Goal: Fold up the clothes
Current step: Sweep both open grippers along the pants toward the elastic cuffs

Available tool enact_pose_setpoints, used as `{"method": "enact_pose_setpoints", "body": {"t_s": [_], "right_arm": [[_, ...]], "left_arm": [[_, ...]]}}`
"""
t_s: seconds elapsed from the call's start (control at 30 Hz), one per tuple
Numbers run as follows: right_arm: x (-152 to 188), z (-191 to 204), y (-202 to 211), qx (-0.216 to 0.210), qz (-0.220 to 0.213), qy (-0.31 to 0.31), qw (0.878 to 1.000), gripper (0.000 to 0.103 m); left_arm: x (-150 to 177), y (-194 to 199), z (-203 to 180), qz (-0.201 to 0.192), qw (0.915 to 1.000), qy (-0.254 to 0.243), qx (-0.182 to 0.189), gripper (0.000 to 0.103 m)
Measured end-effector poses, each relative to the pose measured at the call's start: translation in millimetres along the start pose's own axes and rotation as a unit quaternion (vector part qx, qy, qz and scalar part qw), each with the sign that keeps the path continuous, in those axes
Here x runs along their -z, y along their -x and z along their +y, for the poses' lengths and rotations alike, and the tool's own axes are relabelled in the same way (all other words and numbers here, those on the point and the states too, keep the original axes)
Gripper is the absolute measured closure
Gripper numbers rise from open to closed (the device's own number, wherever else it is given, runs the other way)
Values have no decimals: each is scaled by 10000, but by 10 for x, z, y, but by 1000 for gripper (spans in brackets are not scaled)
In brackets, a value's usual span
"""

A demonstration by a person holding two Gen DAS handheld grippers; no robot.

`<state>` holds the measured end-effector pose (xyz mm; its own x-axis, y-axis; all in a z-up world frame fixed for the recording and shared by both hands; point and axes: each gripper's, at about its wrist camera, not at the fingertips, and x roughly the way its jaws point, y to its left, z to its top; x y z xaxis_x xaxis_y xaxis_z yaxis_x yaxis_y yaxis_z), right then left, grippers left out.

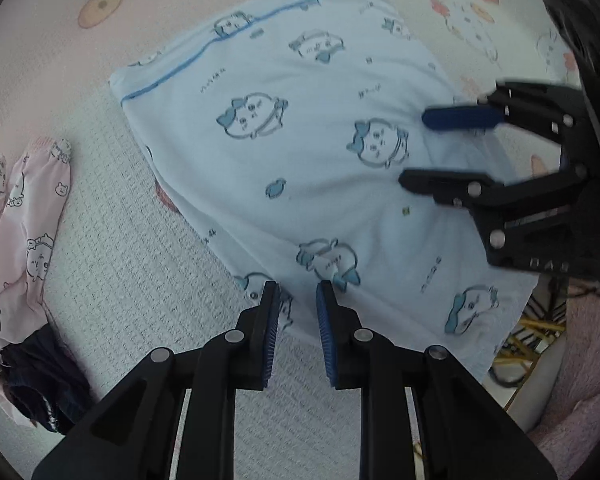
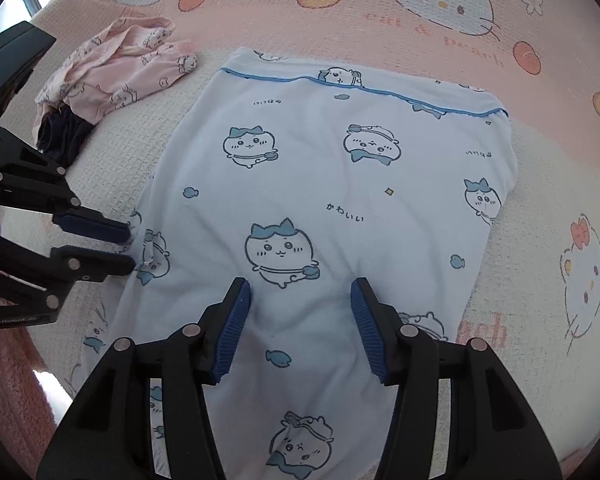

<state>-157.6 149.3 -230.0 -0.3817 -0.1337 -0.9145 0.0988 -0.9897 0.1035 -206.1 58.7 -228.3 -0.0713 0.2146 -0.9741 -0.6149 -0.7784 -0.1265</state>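
Note:
A light blue garment (image 1: 300, 152) (image 2: 340, 200) printed with cartoon cats lies spread flat on the bed, with a blue piped hem at its far end. In the left wrist view my left gripper (image 1: 298, 294) hovers over the garment's near edge. Its jaws stand a narrow gap apart, with no cloth pinched between them. The right wrist view shows that gripper (image 2: 131, 248) at the garment's left edge. My right gripper (image 2: 300, 292) (image 1: 414, 148) hangs over the garment's near half with its jaws wide apart and nothing between them.
A crumpled pink printed garment (image 1: 24, 232) (image 2: 128, 68) lies on a dark one (image 1: 40, 380) (image 2: 60, 136) to the left. The bedspread (image 2: 420, 20) is pink and white with cartoon cats. A fluffy pink cover (image 1: 580, 340) borders the bed's edge, with cables (image 1: 532, 332) below it.

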Motion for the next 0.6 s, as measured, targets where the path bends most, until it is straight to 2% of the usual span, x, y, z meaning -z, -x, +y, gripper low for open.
{"method": "enact_pose_setpoints", "body": {"t_s": [0.1, 0.2, 0.37, 0.5, 0.57, 0.6], "right_arm": [[12, 39, 20, -263, 32, -42, 9996, 50], [24, 159, -105, 337, 189, 531, 9978, 50], [21, -21, -113, 431, 266, 354, 9981, 50], [71, -126, -14, 340, 214, 140, 9991, 50], [75, -57, 12, 214, 126, 100, 9996, 50], [84, -8, -9, 146, 148, 132, 9997, 50]], "left_arm": [[-70, -174, -103, 146, 9996, -171, -184, 82], [-19, -144, -50, 434, 9988, -47, -217, 82], [163, -36, 13, 759, 9965, -174, -309, 82], [70, 181, -92, 439, 9971, -463, -409, 81], [25, 208, -122, 366, 9980, -432, -278, 81], [25, 158, -137, 457, 9974, -448, -324, 81]]}}
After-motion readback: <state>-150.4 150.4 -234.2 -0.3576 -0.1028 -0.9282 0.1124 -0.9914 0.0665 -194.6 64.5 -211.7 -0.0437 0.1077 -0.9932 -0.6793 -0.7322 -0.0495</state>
